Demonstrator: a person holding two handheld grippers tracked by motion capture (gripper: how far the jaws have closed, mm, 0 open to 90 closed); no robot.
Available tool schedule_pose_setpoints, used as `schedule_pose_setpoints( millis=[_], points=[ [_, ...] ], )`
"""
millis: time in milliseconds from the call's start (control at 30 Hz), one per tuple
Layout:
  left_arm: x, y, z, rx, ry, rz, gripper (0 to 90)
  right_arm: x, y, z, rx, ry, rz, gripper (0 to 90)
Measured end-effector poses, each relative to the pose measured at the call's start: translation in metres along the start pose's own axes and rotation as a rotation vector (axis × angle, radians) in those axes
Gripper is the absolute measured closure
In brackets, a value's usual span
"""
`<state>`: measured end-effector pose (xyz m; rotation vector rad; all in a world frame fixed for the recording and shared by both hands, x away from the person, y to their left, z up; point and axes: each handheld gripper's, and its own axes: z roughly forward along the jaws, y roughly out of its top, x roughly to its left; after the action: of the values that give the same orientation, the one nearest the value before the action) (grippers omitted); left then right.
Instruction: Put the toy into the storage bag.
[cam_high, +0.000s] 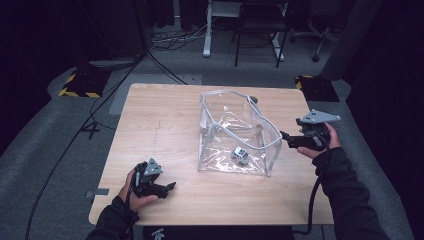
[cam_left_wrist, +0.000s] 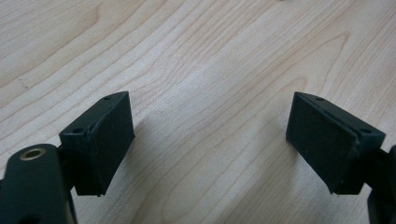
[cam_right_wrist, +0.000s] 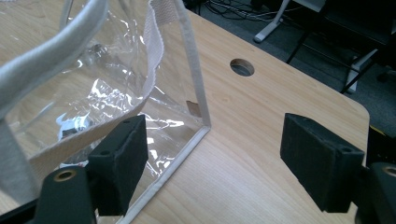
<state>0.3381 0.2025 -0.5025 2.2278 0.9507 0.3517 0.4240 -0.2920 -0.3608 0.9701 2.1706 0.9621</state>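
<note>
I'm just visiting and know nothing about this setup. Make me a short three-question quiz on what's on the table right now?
1. True or false: the small grey-and-white object lies inside the clear plastic bag with white trim.
2. Which gripper is beside that bag: the left gripper or the right gripper?
3. Fill in: in the left gripper view, between the two black jaws lies nothing but the bare light wooden ____.

Key:
1. True.
2. The right gripper, at the bag's right edge, jaws apart.
3. Table.
</note>
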Motion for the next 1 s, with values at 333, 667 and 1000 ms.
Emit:
schedule_pose_setpoints(
  millis=[333, 667, 1000],
  points=[
    [0.000, 0.000, 0.000, -0.001, -0.002, 0.001, 15.4, 0.005, -0.016, 0.003, 0.016, 0.016, 0.001, 23.9],
    [0.000, 0.000, 0.000, 0.000, -0.001, 0.000, 15.4, 0.005, -0.034, 0.008, 0.039, 0.025, 0.015, 24.2],
    [0.000, 0.000, 0.000, -0.002, -0.002, 0.001, 15.4, 0.008, -0.051, 0.009, 0.047, 0.040, 0.014, 24.7]
  ],
)
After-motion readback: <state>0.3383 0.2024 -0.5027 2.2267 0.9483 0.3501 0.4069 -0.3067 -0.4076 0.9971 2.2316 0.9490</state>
